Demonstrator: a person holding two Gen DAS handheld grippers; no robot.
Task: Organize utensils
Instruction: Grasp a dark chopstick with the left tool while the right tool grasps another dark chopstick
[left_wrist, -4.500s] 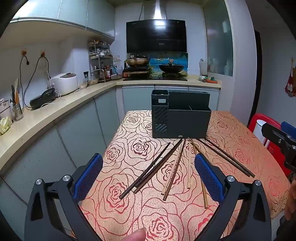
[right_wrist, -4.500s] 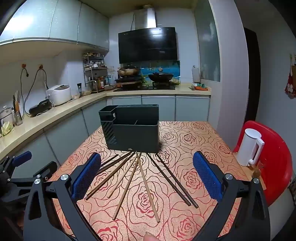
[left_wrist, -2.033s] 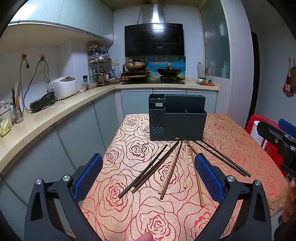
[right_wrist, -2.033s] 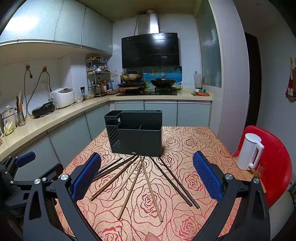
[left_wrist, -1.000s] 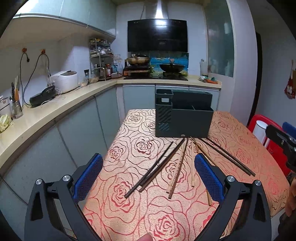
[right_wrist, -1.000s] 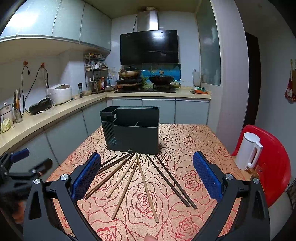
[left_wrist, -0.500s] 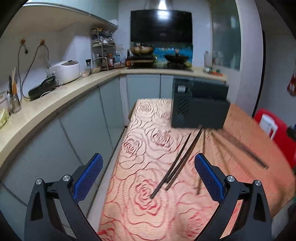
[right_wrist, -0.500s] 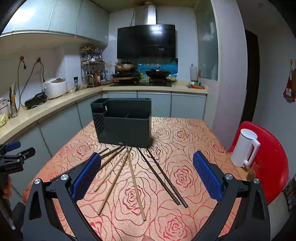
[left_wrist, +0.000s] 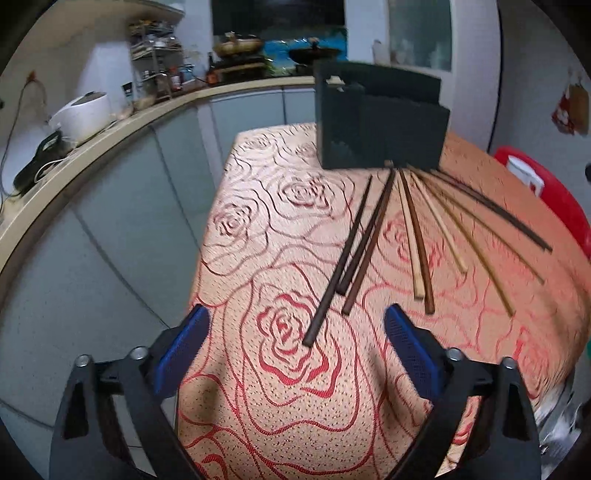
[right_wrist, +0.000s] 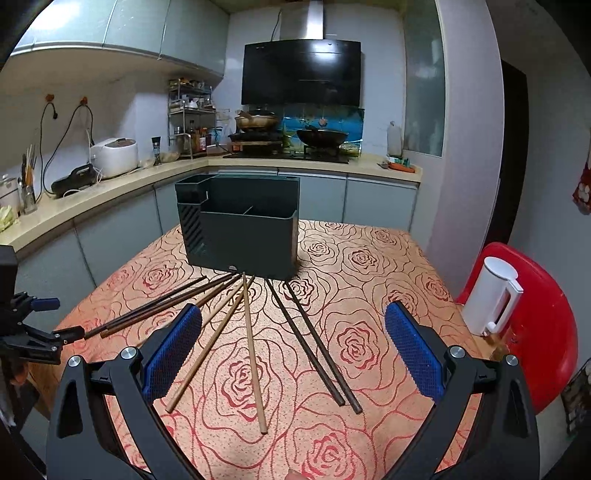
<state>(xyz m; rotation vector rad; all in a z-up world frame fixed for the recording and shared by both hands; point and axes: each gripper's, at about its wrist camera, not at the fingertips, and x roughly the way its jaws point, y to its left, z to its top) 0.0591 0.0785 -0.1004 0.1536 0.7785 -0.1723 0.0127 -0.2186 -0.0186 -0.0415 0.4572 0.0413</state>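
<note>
Blue-padded left tongs (left_wrist: 297, 343) low over the chopsticks, right tongs (right_wrist: 293, 347) hanging back.
Left tongs: jaws apart with nothing between the pads, though they have just been closing a little; tilted down at the rose-patterned tabletop (left_wrist: 258, 406), tip of the nearest dark chopstick (left_wrist: 334, 273) lies just ahead between the pads, untouched. Right tongs: jaws wide, nothing held, above the near ends of the fan. Chopsticks (right_wrist: 251, 347) lie loose on the cloth, light and dark ones mixed, far ends bunched at the foot of the dark utensil holder (right_wrist: 240, 229), near ends spread out. Holder stands upright further back on the tabletop, compartments look empty from here. White kettle (right_wrist: 491, 299) sits on a red chair (right_wrist: 546, 332) off to the right.
</note>
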